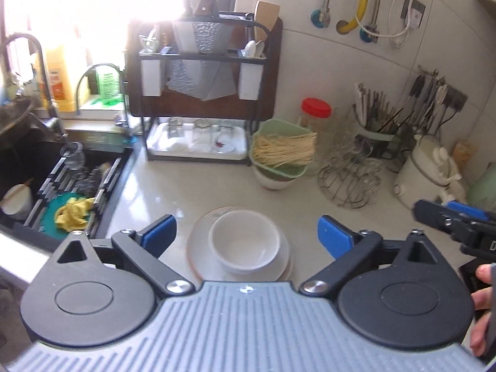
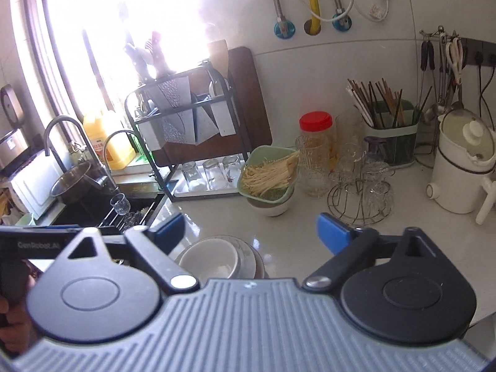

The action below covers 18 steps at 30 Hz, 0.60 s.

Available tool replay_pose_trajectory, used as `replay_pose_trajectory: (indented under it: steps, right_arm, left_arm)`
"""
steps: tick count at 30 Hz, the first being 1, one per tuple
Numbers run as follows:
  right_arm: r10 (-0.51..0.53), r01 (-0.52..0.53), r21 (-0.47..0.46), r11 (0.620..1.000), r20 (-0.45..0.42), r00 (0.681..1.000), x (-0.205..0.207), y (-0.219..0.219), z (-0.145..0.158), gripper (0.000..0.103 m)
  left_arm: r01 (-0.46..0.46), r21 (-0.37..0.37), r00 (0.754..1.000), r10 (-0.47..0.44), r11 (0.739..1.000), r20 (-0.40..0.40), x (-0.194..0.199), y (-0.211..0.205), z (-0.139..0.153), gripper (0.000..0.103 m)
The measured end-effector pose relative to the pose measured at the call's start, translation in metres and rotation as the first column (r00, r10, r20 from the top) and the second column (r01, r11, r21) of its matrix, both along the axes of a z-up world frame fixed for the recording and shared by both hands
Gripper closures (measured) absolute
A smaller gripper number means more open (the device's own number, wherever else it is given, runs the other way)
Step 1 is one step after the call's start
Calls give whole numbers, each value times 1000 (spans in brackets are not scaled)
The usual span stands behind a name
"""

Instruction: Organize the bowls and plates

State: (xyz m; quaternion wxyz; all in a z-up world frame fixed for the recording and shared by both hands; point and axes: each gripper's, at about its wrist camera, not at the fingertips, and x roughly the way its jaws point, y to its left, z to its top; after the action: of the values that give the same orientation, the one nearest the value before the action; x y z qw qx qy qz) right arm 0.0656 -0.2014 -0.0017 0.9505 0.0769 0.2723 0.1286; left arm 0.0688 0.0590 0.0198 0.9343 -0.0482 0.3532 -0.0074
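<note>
Both tongs wide and empty: left gripper (image 1: 246,232) hangs above the stack, right gripper (image 2: 248,229) just beside it. The bowl (image 1: 245,241) sits in the plates (image 1: 193,248) on the counter (image 1: 161,186), so this stack looks set; next comes finding another dish, perhaps the bowl in the sink (image 1: 17,200)

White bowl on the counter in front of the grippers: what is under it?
The white bowl sits on a stack of plates, the lowest one with an orange rim. The bowl covers the plates' middles, so their exact number cannot be told.
</note>
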Motion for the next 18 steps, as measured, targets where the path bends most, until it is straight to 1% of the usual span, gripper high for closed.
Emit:
replay_pose_trajectory:
  steps: [1,2,5,11,18]
  right_arm:
    - [-9,9,-11,1000,9,1000,-6,-1,-1,5]
    - [-20,20,-17,1000,16,1000,-12,-3,-2,5]
    - [-15,15,-2,1000,6,1000,-28,-11,-9,5]
    - [-15,15,18,1000,-14,1000,-55,-22,-22,5]
    - [-28,29,24,999,-47,998,-75,-29,-35,4]
  left_arm:
    - [-8,29,1000,8,1000,0,-5,-4,-1,3]
    - [-13,43,1000,13,999,3,-12,-7,0,3]
    - [-12,22,1000,12,1000,14,-30,-13,1,3]
    - [-55,33,998,55,998,-3,-61,-28,-6,2]
    - [-39,21,999,40,999,-30,-80,-38,-15,2]
